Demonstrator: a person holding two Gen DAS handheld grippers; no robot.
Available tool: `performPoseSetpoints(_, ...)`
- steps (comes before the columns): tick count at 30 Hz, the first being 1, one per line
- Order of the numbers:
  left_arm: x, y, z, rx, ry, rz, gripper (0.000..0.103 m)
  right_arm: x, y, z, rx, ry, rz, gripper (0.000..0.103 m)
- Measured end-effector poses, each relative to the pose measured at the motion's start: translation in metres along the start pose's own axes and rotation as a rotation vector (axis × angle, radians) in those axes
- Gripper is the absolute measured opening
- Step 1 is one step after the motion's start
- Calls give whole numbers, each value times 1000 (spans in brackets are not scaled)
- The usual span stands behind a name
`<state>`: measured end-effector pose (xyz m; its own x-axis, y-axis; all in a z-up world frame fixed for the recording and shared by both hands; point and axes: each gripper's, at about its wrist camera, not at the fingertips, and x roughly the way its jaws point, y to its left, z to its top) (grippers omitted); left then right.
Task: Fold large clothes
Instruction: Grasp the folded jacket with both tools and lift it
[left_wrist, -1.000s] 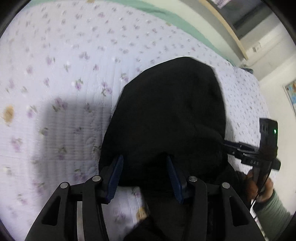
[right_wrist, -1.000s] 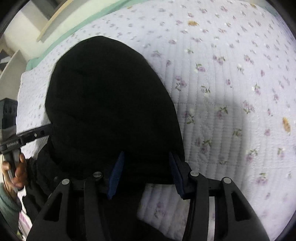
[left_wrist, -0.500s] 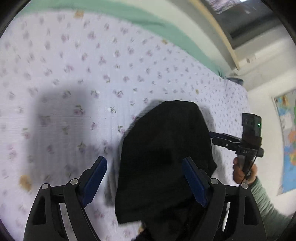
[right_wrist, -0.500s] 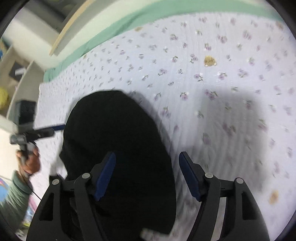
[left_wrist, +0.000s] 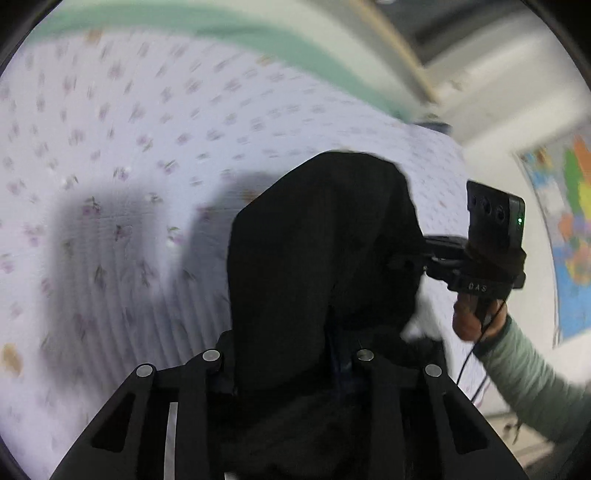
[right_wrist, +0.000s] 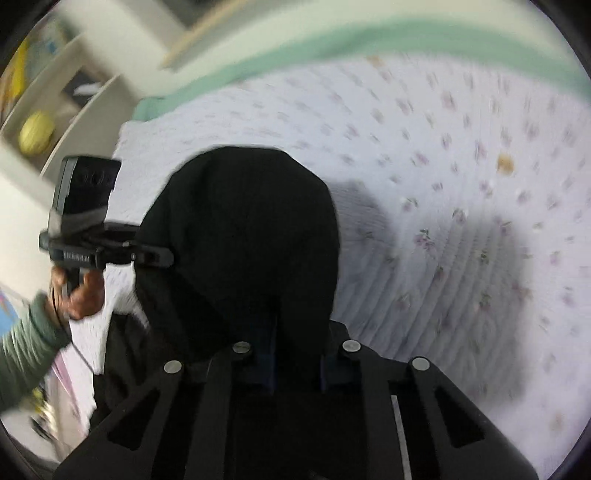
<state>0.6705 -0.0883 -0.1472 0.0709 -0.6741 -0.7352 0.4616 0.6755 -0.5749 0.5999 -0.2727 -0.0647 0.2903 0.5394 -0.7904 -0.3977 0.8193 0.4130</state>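
A black garment (left_wrist: 317, 236) lies bunched on the flowered quilt, its near edge raised. In the left wrist view my left gripper (left_wrist: 288, 356) is closing its jaws, with black cloth between them and draped over the fingers. To the right, the right gripper (left_wrist: 410, 264) bites into the garment's side, held by a hand (left_wrist: 472, 317) in a green sleeve. In the right wrist view the same garment (right_wrist: 243, 229) fills the middle. My right gripper (right_wrist: 295, 350) is closing its jaws with the cloth pinched between the blue pads. The left gripper (right_wrist: 162, 256) grips the garment's left side.
The lilac flowered quilt (left_wrist: 129, 166) (right_wrist: 461, 184) spreads far around the garment, with a green sheet (left_wrist: 258, 40) along its far edge. A wall map (left_wrist: 569, 221) hangs at the right. White shelves (right_wrist: 66, 107) with a yellow thing (right_wrist: 37, 133) stand beyond the bed's left corner.
Half a second ago both pairs of jaws stood wide open over the garment. Now both have closed on its near part, and both hands have risen with the cloth.
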Motion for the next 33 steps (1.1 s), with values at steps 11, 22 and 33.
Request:
performPoseSetpoints(11, -91, -140, -175, 205, -29, 65, 33, -121, 164, -161, -172, -107, -132, 20)
performPoseSetpoints(22, -41, -143, -339, 105, 196, 319, 42, -72, 196, -310, -97, 180, -295, 30)
performPoseSetpoints(33, -158, -180, -309, 20, -88, 193, 48, -161, 205, -246, 48, -59, -209, 55)
